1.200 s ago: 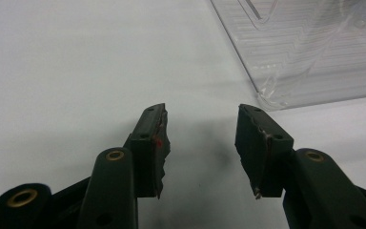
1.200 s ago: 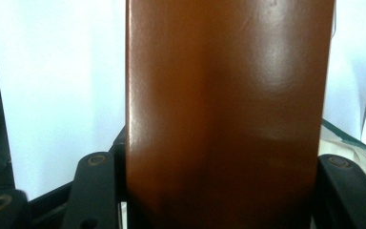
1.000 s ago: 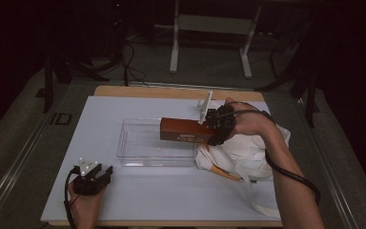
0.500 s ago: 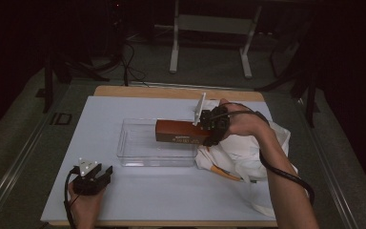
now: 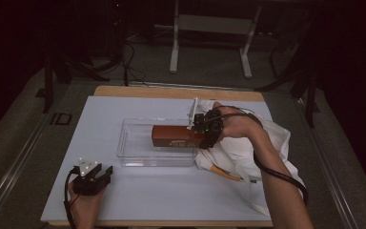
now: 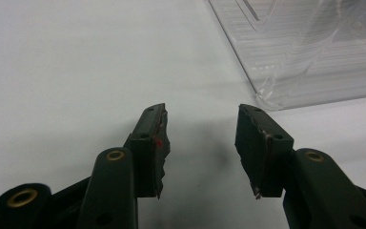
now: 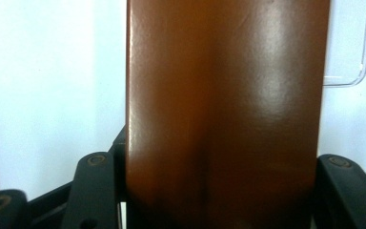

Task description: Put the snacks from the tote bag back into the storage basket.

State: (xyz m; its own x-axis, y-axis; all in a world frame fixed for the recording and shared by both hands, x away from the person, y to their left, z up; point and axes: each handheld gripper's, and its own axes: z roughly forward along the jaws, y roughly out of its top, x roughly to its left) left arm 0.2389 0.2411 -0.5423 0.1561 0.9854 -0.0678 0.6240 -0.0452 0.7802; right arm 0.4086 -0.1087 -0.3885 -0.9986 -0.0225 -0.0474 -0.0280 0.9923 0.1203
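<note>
A long brown box (image 5: 176, 137) hangs over the right half of a clear plastic tray (image 5: 136, 145) in the middle of the table. My right gripper (image 5: 204, 131) is shut on the box's right end. In the right gripper view the brown box (image 7: 224, 109) runs away from the camera between the two jaws, with a corner of the clear tray (image 7: 348, 57) behind it. My left gripper (image 5: 101, 174) rests on the table at the front left, open and holding nothing. The left gripper (image 6: 201, 138) points toward a near corner of the tray (image 6: 314, 62).
A white cloth bag (image 5: 262, 157) lies crumpled on the right of the white table top (image 5: 95, 119), with an orange strip (image 5: 221, 172) showing at its edge. Beyond the table's far edge stand dark frame legs and cables on the floor.
My right gripper has carried the brown box leftward and a little down over the tray. The left gripper has stayed where it was.
</note>
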